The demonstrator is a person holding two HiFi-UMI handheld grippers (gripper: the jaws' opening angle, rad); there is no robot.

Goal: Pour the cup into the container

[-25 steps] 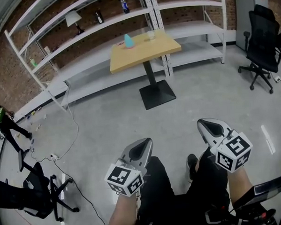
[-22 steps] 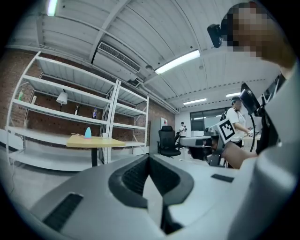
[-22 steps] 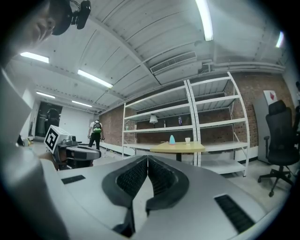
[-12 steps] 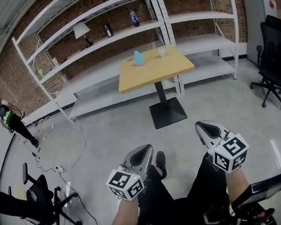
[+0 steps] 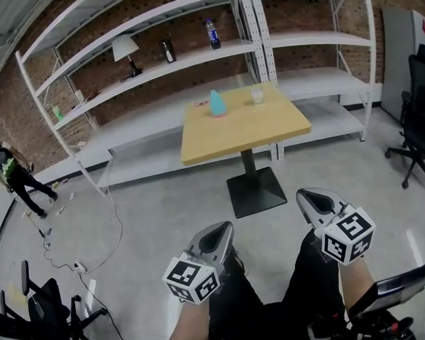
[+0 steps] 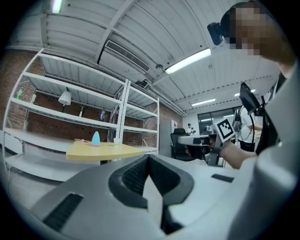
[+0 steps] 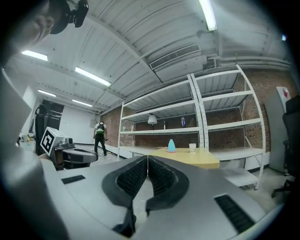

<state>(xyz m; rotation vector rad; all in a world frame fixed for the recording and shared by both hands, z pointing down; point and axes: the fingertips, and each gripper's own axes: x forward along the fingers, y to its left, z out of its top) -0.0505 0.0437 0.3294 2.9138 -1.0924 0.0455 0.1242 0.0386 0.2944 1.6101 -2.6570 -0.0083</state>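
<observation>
We have not begun the pour. The clear cup (image 5: 257, 95) stands upright near the far edge of the yellow table (image 5: 268, 138), and the teal container (image 5: 217, 102), which we take to be the vessel to fill, stands just beside it to the left, the 2 apart from each other. Whether the cup holds anything is too small to tell.

We carry the left gripper (image 5: 217, 233) and the right gripper (image 5: 315, 199) low in front of us, over bare floor, both pointing level toward the table and well apart from it. In the left gripper view the pads meet along a closed seam with nothing between them; the right gripper view shows the same, its jaws pressed together and empty.

So all of the task is left, in our judgement: reach the table, open 1 gripper, take the cup, perhaps steady the container with the other, tip the cup over its mouth, and set it back down.
</observation>
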